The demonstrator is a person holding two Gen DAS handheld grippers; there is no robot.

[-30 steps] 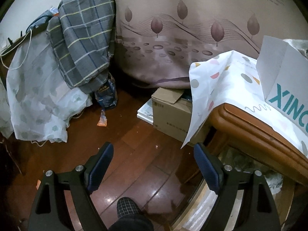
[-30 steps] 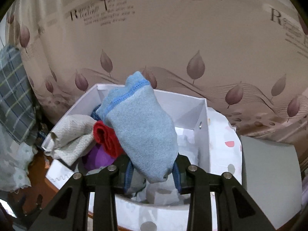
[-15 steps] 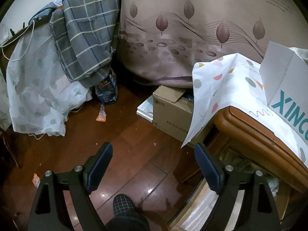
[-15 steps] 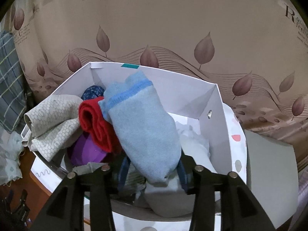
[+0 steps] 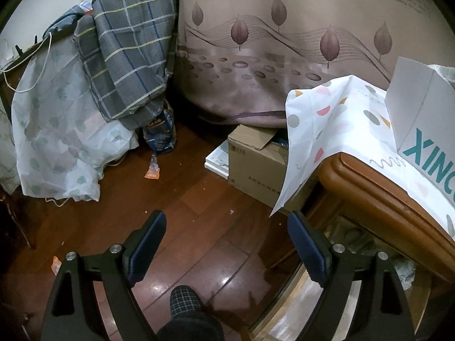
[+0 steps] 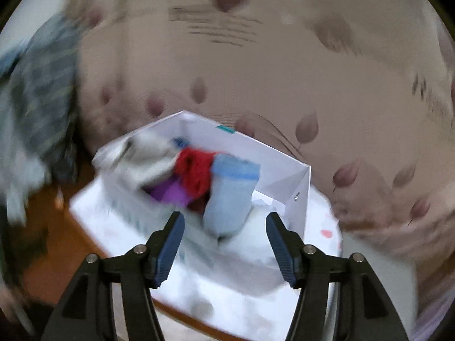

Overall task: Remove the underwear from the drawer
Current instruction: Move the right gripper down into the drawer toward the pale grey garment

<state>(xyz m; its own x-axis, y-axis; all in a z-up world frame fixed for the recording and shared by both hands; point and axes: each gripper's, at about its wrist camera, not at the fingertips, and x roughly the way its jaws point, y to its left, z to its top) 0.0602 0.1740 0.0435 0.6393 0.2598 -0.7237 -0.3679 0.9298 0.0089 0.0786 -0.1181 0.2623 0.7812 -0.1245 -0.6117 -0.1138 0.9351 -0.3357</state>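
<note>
The right wrist view is blurred by motion. A white box (image 6: 287, 176) holds folded garments: a light blue piece (image 6: 230, 199), a red one (image 6: 196, 170), a purple one (image 6: 170, 193) and a grey-white one (image 6: 148, 162). My right gripper (image 6: 224, 230) sits just in front of the box with its jaws opening; the light blue piece stands beyond the tips, free of the pads. My left gripper (image 5: 227, 238) hangs open over the dark wood floor, nothing between its fingers. The same white box (image 5: 423, 125) shows at the left wrist view's right edge.
A wooden table (image 5: 378, 196) under a dotted white cloth (image 5: 327, 130) carries the box. On the floor stand a cardboard box (image 5: 256, 162), a draped heap with a plaid cloth (image 5: 128, 56), and a leaf-patterned curtain (image 5: 284, 56). A slippered foot (image 5: 184, 304) is below the left gripper.
The right gripper let go of the light blue piece, which now sits in the box, and drew back from it with jaws spreading. The left gripper stayed still.
</note>
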